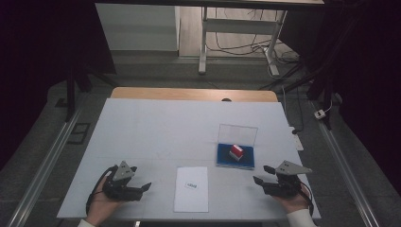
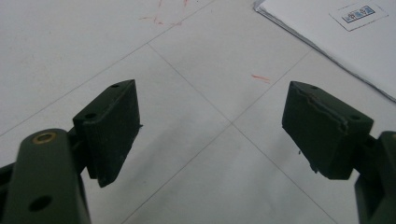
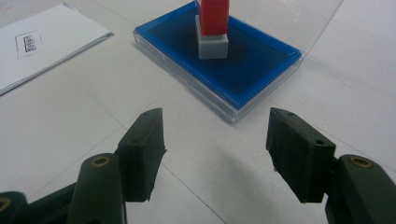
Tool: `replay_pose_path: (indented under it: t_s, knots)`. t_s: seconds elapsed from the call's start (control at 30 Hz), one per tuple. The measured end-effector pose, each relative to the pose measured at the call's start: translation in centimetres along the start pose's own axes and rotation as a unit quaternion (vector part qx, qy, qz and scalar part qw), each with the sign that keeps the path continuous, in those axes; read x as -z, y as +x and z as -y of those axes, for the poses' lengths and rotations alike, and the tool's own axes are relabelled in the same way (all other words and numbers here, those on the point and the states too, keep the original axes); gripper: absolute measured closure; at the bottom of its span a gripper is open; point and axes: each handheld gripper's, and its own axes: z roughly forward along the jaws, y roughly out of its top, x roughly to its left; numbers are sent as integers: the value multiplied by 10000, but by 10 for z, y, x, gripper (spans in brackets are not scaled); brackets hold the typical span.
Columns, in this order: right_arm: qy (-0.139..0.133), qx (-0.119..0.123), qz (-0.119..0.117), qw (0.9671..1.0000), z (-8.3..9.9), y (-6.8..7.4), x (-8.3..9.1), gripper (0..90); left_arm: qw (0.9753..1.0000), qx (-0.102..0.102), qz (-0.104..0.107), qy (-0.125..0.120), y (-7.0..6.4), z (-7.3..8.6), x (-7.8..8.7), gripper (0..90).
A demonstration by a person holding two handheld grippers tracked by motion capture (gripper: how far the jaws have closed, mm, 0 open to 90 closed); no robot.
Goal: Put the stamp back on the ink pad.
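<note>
Red-and-grey stamp [image 3: 213,25] is seen upright on the blue pad of a clear case [image 3: 261,70], right of table centre; its top is cut off in the right gripper view. Right gripper [image 3: 215,144] is held near the case's 5 o'clock, jaws spread wide, nothing gripped. Left gripper [image 2: 210,128] is spread too, empty, over bare table [image 1: 142,132]. White booklet [image 1: 191,188] lies between them; its label is unreadable.

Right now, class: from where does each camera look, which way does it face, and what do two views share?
High view: above the person's side, facing forward and down on the table; hands with left gripper and right gripper.
Left gripper view: along its open jaws toward the paper booklet.
Right gripper view: along its open jaws toward the blue tray with the stamp.
Both gripper views share the booklet.
</note>
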Motion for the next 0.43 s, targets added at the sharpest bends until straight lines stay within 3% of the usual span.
replay_pose_path:
  t_s: [0.43]
  knots:
    - [55, 73, 15, 10000, -1, 2, -1, 367, 10000, -1, -20, -10, 1, 0, 0, 193]
